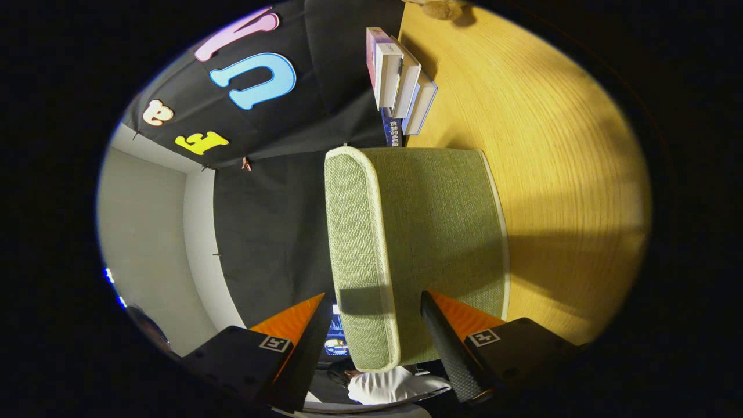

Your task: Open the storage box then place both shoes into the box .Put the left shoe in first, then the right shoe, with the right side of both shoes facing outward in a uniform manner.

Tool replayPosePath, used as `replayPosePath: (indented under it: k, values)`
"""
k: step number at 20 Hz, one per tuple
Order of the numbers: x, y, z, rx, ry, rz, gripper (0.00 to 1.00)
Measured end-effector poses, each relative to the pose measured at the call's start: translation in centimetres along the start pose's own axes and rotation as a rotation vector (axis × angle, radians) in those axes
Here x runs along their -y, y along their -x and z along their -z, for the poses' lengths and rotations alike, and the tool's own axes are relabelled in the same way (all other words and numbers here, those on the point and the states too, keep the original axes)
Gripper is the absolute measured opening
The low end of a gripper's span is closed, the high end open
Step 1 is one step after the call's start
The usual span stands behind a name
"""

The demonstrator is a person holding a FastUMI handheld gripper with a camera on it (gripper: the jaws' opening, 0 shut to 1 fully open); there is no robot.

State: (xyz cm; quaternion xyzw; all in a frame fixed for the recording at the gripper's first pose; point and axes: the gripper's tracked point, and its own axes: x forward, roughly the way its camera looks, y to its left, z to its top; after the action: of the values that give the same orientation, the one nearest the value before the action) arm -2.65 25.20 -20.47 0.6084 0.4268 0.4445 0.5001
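The storage box point(429, 232) is green woven fabric with white piping and stands on the wooden table point(569, 174). The view is rolled on its side, so the table runs up one side and the booth wall up the other. The box's narrow top face, the lid point(357, 244), is down. My gripper point(374, 296) is open, and the near end of that lid sits between the orange-and-black fingers point(447, 337). One finger lies over the box's broad side. The other is off the wall-side edge, with a small gap to it.
A stack of white and pink books point(400, 75) stands on the table beyond the box, against the black cloth wall. A brown fuzzy object point(441, 8) lies farther along the table. Below the fingers I see a person in a white top point(389, 386) and a screen point(336, 339).
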Motion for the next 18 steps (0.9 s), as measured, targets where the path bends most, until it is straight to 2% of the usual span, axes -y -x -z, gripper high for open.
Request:
replayPosePath:
  k: [2,5,6,8,12,18]
  values:
    - [-0.5,0.4,-0.2,0.003,-0.014,-0.016,0.63]
    - [-0.6,0.4,-0.2,0.0,-0.009,-0.03,0.3]
    - [-1.3,0.5,0.0,0.0,-0.008,-0.044,0.15]
    - [-1.7,0.5,0.4,-0.004,0.008,-0.043,0.1]
    - [-4.6,1.1,0.5,0.024,0.05,-0.046,0.05]
    - [-10.5,-0.2,2.3,0.06,0.126,-0.055,0.05]
